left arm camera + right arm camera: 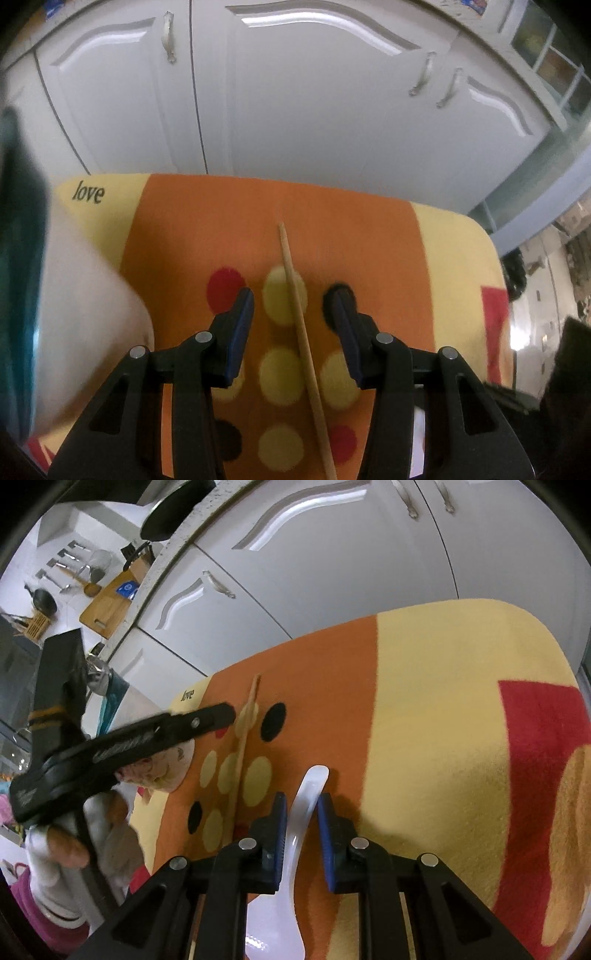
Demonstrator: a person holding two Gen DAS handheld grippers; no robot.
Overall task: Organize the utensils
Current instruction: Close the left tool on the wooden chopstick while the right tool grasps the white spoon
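Right gripper on the spoon, left gripper poised over the chopstick

The right gripper [302, 812] has its pads against a white plastic spoon [308, 786], handle pointing away, probably to lift it clear. The left gripper [291, 314] hangs with jaws wide apart astride 1 wooden chopstick [295, 306], not touching it, seemingly lined up for a pinch. Both utensils lie side by side mid-table on the orange-and-yellow blanket [351, 229], in front of white cabinet doors [295, 110].

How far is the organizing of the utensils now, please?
Nothing looks sorted yet. The right gripper has its blue pads around the white plastic spoon. The open left gripper hovers over the thin wooden chopstick lying on the orange and yellow dotted cloth. Both utensils are yet to be put away.
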